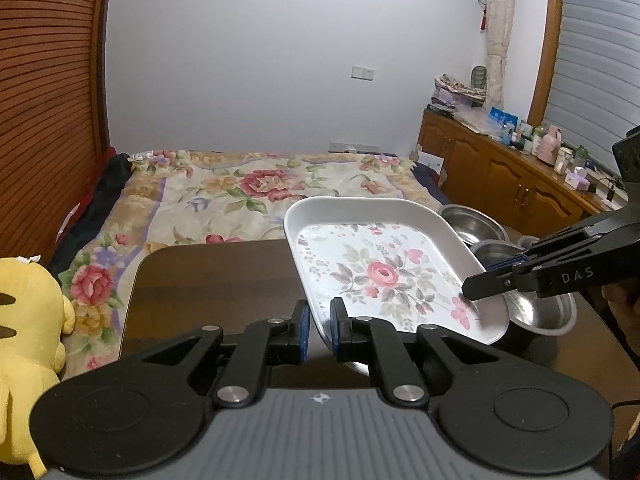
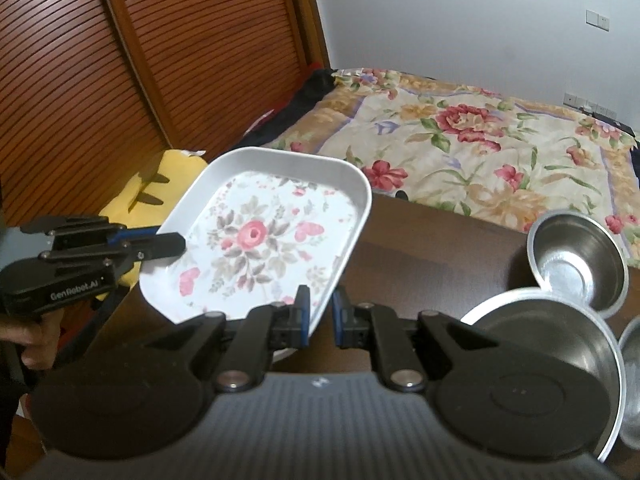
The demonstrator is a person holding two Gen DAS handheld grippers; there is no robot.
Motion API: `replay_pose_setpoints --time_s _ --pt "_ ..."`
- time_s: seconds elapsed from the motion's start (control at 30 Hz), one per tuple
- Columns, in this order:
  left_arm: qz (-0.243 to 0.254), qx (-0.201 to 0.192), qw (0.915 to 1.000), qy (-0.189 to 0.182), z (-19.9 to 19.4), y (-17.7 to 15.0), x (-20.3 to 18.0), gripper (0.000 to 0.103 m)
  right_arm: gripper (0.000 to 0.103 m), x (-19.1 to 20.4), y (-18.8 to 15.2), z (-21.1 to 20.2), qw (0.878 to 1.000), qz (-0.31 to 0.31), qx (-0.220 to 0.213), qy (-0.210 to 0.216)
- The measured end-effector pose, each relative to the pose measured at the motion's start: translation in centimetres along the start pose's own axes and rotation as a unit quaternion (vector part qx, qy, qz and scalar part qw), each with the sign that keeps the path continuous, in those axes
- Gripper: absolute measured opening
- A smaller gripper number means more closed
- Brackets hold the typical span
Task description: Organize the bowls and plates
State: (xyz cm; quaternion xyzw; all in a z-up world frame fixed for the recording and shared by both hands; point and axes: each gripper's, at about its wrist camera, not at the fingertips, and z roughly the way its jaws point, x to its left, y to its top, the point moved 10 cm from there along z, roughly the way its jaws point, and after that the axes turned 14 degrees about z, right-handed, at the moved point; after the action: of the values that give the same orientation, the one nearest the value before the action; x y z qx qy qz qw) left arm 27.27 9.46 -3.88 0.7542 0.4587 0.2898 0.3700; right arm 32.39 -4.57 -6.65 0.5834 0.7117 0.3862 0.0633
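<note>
A white square plate with a rose print [image 1: 384,268] is held tilted above the dark wooden table [image 1: 216,280]; it also shows in the right wrist view [image 2: 260,236]. My left gripper [image 1: 319,328] grips its near left edge between the blue pads; it shows from the side in the right wrist view [image 2: 168,246]. My right gripper [image 2: 320,316] grips the plate's opposite edge and shows in the left wrist view [image 1: 480,284]. Three steel bowls [image 2: 576,256] [image 2: 560,356] [image 2: 632,380] sit on the table at the right.
A bed with a floral blanket [image 1: 256,188] lies beyond the table. A yellow plush toy [image 1: 24,328] sits at the left. A slatted wooden door [image 2: 100,60] stands at the left. A wooden cabinet with clutter [image 1: 512,164] runs along the right wall.
</note>
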Motion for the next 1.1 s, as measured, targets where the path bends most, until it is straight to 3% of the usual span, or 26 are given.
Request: replay_pose_setpoints --time_s 1.1 --pt "0.006 0.000 0.9998 -0.021 -5.7 -5.4 -4.6 0.013 0.013 1.0 -8.1 -4.7 1.000 0.008 -0.011 0.027"
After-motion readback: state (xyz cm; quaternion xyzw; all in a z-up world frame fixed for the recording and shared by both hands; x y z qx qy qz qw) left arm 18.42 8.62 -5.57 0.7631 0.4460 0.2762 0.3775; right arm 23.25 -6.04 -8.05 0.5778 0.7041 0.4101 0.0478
